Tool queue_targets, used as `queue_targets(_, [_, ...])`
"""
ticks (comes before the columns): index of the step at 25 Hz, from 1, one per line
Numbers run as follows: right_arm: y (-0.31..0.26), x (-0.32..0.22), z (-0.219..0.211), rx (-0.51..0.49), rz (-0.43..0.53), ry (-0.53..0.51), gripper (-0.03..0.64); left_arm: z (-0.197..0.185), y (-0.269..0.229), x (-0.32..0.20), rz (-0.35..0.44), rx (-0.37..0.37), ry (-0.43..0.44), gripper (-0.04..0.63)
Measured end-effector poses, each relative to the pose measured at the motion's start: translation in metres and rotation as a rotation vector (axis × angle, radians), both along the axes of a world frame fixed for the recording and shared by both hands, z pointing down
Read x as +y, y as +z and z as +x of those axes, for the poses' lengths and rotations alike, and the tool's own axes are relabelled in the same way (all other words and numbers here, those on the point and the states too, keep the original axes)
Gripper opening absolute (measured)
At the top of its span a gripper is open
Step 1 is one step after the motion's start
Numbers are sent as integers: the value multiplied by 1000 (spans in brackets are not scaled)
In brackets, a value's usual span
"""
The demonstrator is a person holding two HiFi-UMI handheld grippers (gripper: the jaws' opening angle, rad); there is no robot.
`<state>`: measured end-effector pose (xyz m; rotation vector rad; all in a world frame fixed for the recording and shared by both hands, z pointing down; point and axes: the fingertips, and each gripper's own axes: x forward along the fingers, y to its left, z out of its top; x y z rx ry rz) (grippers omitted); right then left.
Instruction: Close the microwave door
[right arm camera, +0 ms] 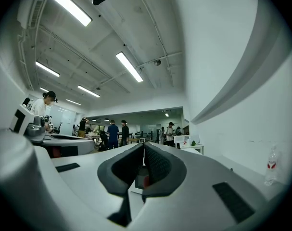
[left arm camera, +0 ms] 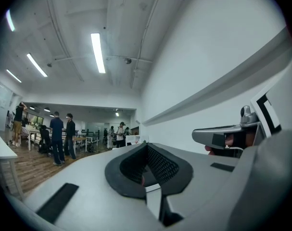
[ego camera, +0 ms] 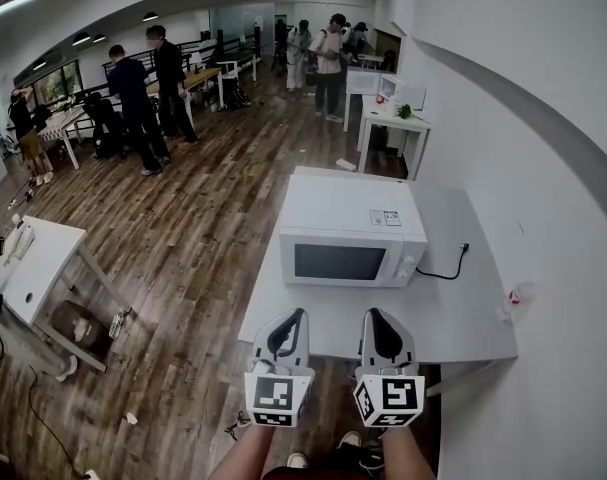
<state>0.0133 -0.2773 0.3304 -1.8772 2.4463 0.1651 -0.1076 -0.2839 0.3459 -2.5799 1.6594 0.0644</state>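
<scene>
Wood floor [ego camera: 203, 218] of an open room, people [ego camera: 148, 83] standing by far tables; white worktop [ego camera: 453, 318] against the white wall carries one white microwave [ego camera: 351, 230], set near its middle, door [ego camera: 338, 262] shut flush with the front and facing me, a black cable [ego camera: 443, 271] lying on the worktop just right of it. My left gripper [ego camera: 299, 315] and my right gripper [ego camera: 370, 315]: side by side over the worktop's near edge, short of the microwave, not touching it. Jaws of both: pressed together, tips meeting, nothing between them
</scene>
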Motion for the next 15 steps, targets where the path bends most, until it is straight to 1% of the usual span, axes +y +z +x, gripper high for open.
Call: queue_targets(15, [-4, 13, -11, 17, 17, -10, 29, -13, -1, 13, 13, 0, -7, 26])
